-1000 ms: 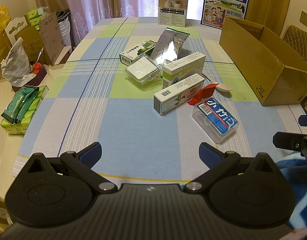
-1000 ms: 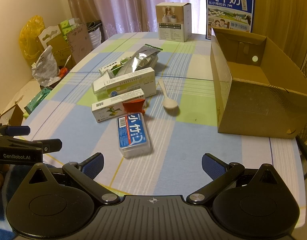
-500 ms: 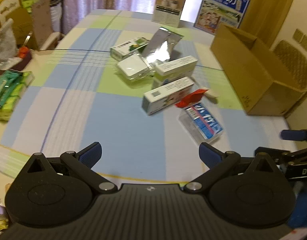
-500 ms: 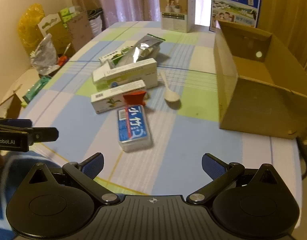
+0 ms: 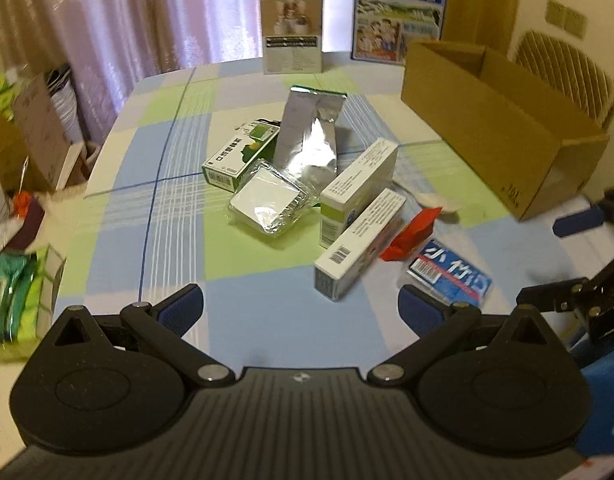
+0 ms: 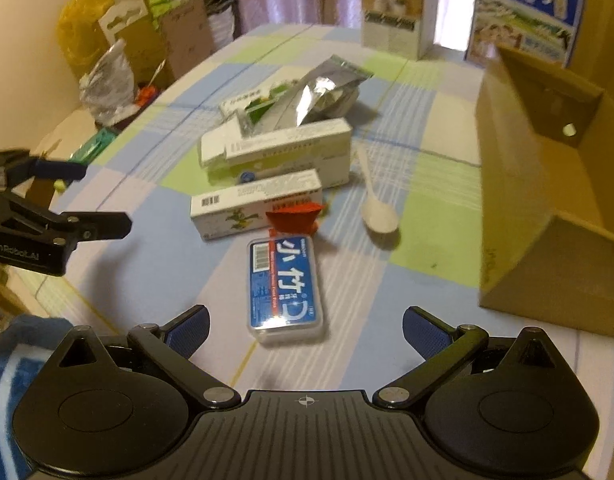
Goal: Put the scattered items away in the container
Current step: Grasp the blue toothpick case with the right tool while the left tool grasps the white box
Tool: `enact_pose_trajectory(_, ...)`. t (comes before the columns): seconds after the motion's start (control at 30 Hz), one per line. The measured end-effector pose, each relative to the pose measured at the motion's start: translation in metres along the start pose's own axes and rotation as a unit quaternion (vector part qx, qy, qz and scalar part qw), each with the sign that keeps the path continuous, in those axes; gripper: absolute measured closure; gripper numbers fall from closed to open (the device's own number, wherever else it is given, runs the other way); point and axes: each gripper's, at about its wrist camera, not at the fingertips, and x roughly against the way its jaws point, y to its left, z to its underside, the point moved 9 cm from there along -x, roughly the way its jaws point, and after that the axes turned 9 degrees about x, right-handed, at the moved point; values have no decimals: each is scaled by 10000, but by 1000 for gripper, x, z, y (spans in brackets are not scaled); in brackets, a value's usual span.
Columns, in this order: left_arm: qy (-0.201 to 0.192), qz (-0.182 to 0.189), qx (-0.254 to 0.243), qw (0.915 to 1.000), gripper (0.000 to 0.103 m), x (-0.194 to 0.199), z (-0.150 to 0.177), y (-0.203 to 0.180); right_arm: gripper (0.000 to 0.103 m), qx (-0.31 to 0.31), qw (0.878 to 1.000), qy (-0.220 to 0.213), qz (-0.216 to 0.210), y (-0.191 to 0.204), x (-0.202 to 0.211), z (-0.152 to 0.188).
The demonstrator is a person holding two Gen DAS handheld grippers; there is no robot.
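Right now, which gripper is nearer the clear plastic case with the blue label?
Right gripper: the clear blue-labelled case lies just ahead. Left gripper sits farther left.

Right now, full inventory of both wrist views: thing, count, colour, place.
cardboard box: 1, brown, open, table's right side
clear plastic case: 1, blue label, nearest right gripper
red paper piece: 1, beyond the case
white spoon: 1, between pile and box
white cartons: 2, long, mid-table
green-and-white carton: 1, pile's left
foil pouch: 1, silver, pile's back
wrapped square packet: 1, silvery, pile's front left
upright box: 1, beige, far edge
milk carton box: 1, blue, far edge
checked tablecloth: 1, blue-green
left gripper: open, empty
right gripper: open, empty
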Motion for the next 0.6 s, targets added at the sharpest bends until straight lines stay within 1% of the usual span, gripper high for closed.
enact_pose_trajectory(0.03,50,21,-87,9999,1,-5,0,-1,9,85,9999,73,-49,2,-5,-1)
enact_pose_trajectory(0.13,210,65,-403,9989,1,-19,1,-6,11,342,9988,317,-156,9,-20,-3)
enact_pose_trajectory(0.2,306,168,-614,9975,1,-29,1,-10,11,448,9979,423,-206,12,-29,-3)
enact_pose_trajectory(0.37,425,310,-1017,9934,1,-50,2,-16,18,395,9967,649,-298,9,-52,-6)
enact_pose_trajectory(0.43,448,351,-1075,9926,1,-56,1,-15,24,403,9959,743,-329,7,-60,-9)
enact_pose_trajectory(0.5,448,417,-1053,9926,1,-58,0,-15,27,494,9948,850,-272,7,-69,-10)
enact_pose_trajectory(0.57,419,463,-1061,9924,2,-61,-2,-14,34,567,9933,975,-271,7,-77,-9)
enact_pose_trajectory(0.6,406,501,-1080,9921,2,-62,-3,-15,43,602,9924,1030,-288,7,-79,-8)
